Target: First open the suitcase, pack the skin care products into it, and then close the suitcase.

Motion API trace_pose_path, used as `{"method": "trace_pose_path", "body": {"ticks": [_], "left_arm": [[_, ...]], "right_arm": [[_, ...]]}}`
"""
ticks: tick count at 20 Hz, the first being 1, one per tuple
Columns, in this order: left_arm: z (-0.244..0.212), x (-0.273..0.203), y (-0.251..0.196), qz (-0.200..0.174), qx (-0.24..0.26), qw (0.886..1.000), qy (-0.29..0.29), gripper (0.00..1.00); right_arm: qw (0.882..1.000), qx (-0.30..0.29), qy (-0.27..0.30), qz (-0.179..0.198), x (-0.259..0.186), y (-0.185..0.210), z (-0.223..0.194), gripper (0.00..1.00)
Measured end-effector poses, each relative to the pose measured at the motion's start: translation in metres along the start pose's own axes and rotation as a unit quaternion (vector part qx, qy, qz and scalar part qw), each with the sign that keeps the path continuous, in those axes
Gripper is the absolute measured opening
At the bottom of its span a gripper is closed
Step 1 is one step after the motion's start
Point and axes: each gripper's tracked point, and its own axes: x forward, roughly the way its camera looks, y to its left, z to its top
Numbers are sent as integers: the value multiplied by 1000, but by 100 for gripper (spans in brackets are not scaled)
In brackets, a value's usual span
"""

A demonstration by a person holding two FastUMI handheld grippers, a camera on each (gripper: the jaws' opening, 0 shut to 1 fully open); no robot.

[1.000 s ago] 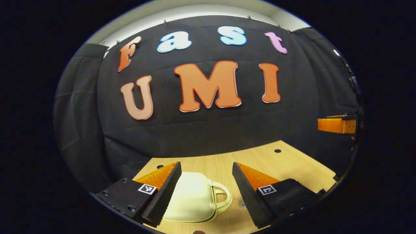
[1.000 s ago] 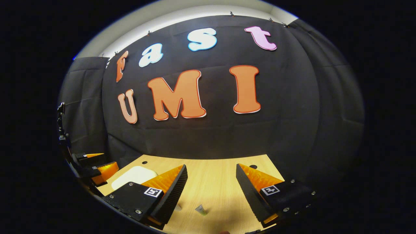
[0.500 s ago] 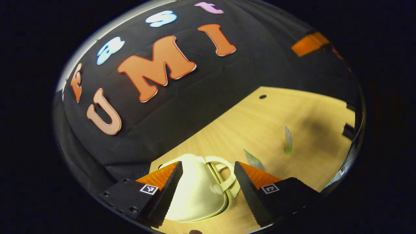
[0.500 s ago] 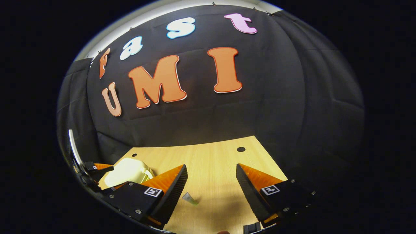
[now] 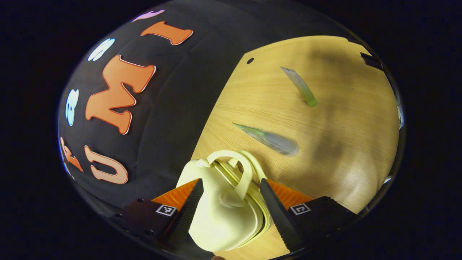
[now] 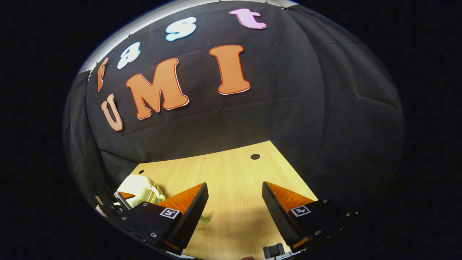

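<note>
Between left gripper (image 5: 231, 200) fingers, cream suitcase (image 5: 220, 213), contact unclear, right gripper (image 6: 234, 202) fingers apart

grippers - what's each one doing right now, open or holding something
Left hand-held gripper: astride the small cream suitcase; cannot tell whether both fingers press it.
Right hand-held gripper: open, holding nothing, above the table.

so in the left gripper view the suitcase (image 5: 223, 209) sits on the table (image 5: 346, 151) at 6 o'clock, one tube (image 5: 269, 139) just past it toward 1 o'clock, another tube (image 5: 299, 86) farther out, same direction.
</note>
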Motion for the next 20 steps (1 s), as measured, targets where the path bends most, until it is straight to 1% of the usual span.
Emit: {"method": "trace_pose_path", "body": {"ticks": [5, 9, 11, 12, 13, 14, 16, 17, 18, 19, 20], "left_arm": [[0, 29, -5, -8, 41, 999, 20, 98], [-2, 49, -6, -19, 57, 997, 40, 97], [-3, 56, -5, -18, 64, 997, 49, 97], [-3, 58, -5, -19, 68, 996, 53, 100], [-4, 60, -10, -33, 72, 995, 55, 90], [-1, 59, -17, -44, 72, 995, 59, 67], [-5, 67, -26, -57, 81, 993, 66, 28], [2, 60, -24, -63, 90, 992, 66, 21], [3, 60, -24, -60, 94, 991, 67, 15], [1, 59, -21, -58, 87, 992, 64, 14], [-1, 56, -20, -63, 74, 993, 66, 12]], "right_arm": [[1000, 14, 18, -17, 4, -17, -7, 95], [999, 11, 23, -29, 6, -25, -10, 95], [999, 11, 24, -29, 6, -27, -10, 95], [999, 10, 23, -30, 6, -26, -9, 95], [999, 9, 23, -31, 7, -26, -9, 95], [999, 9, 23, -30, 7, -27, -9, 95], [999, 11, 22, -29, 8, -25, -8, 95], [999, 10, 22, -28, 8, -23, -6, 95], [999, 8, 21, -27, 8, -22, -6, 95], [999, 6, 21, -26, 8, -21, -5, 95], [999, 4, 20, -24, 9, -19, -6, 95]]}}
